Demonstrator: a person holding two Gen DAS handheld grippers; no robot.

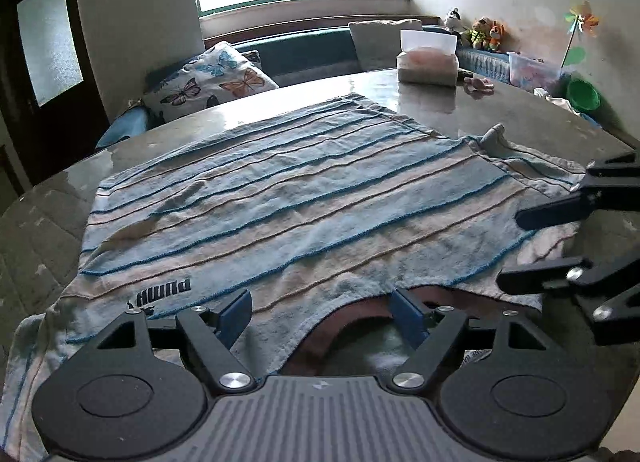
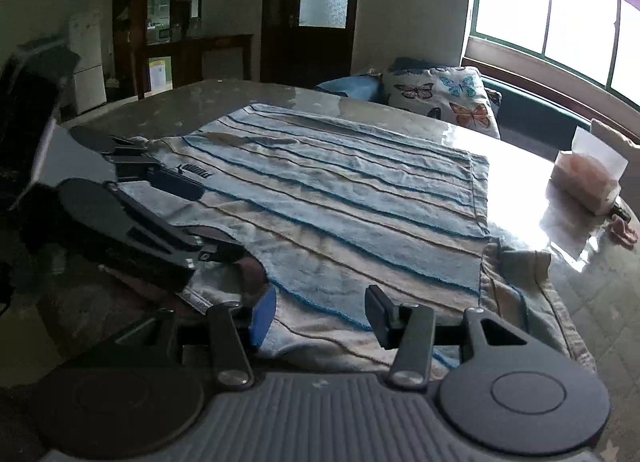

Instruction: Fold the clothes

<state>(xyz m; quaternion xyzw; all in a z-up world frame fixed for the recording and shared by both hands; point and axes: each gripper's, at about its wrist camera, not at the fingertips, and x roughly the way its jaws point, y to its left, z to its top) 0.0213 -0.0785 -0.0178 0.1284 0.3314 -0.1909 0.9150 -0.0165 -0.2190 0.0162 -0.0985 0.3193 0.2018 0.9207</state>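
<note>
A blue and beige striped shirt [image 1: 300, 202] [image 2: 340, 202] with a PUMA logo lies flat on the glossy table [image 1: 440, 102] [image 2: 160, 106], its neckline toward me. My left gripper [image 1: 322, 314] hovers open over the collar edge: one blue pad sits beside the logo, the other at the neck opening, and no cloth is pinched. It appears at the left of the right wrist view [image 2: 200, 218]. My right gripper [image 2: 322, 316] stands open over the near shoulder with the cloth lying flat beneath it. It shows at the right edge of the left wrist view [image 1: 512, 246].
A tissue box [image 1: 428, 62] [image 2: 588, 178] and a small pink object [image 1: 478, 84] sit on the table's far side. A butterfly cushion [image 1: 208, 78] [image 2: 444, 94] lies on the bench under the window. Toys and a green bowl [image 1: 584, 94] stand at the far right.
</note>
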